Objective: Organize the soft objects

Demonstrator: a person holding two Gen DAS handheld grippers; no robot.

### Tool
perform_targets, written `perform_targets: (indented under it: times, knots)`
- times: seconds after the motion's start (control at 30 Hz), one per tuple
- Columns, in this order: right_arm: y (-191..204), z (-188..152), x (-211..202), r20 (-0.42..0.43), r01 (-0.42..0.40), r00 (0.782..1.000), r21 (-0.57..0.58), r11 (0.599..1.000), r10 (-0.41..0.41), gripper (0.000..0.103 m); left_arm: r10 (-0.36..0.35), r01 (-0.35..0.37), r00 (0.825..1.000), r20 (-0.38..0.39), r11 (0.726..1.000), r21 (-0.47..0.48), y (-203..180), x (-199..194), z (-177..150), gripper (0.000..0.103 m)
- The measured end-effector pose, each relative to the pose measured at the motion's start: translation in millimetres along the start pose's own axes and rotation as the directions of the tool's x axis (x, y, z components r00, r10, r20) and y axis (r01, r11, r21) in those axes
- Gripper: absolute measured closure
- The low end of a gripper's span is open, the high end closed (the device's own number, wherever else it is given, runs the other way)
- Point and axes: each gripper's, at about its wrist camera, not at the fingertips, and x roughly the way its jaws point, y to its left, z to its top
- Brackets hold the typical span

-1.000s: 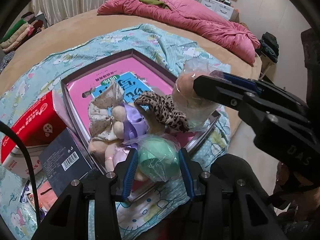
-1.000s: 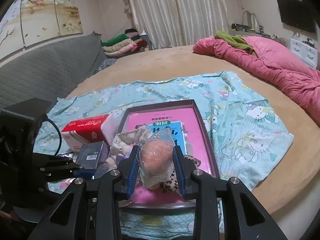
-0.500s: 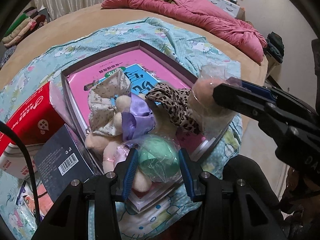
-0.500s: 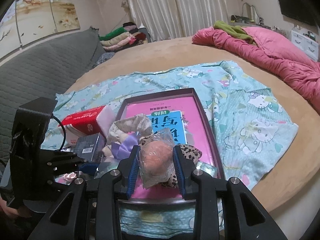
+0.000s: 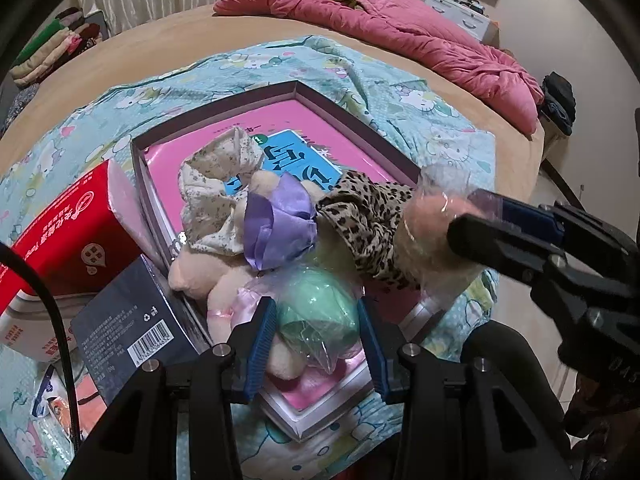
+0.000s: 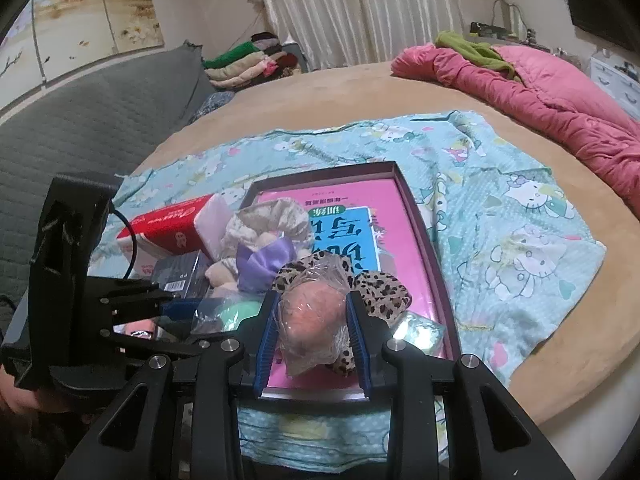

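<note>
Left gripper clamps green ball; right gripper clamps peach ball

White curtains behind a tan bed, grey quilted sofa left, painted wall panel above it

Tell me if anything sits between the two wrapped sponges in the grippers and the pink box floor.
Yes. Under the green sponge in the left gripper lies a cream plush. Under the peach sponge in the right gripper lies a leopard scrunchie. The far end of the box is bare.
</note>
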Motion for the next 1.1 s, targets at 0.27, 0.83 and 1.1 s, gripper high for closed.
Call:
perform_targets:
  times: [0.27,0.83,1.1]
  knots:
    - [5,-3,8,-0.04,-0.008,0.999,-0.018,1.0,0.007,0.069,0.006,-0.006,1.0,0.0,1.0,0.008,0,-1,-2,0.061]
    - [0,-12,28,-0.148,-0.009,0.989,0.02,1.0,0.012,0.069,0.008,-0.007,1.0,-0.003,1.0,0.03,-4,-5,-13,0.061]
    - [5,-12,35,-0.138,0.036,0.99,-0.019,0.999,-0.038,0.069,0.006,-0.006,1.0,-0.004,0.999,0.031,-5,-5,-13,0.061]
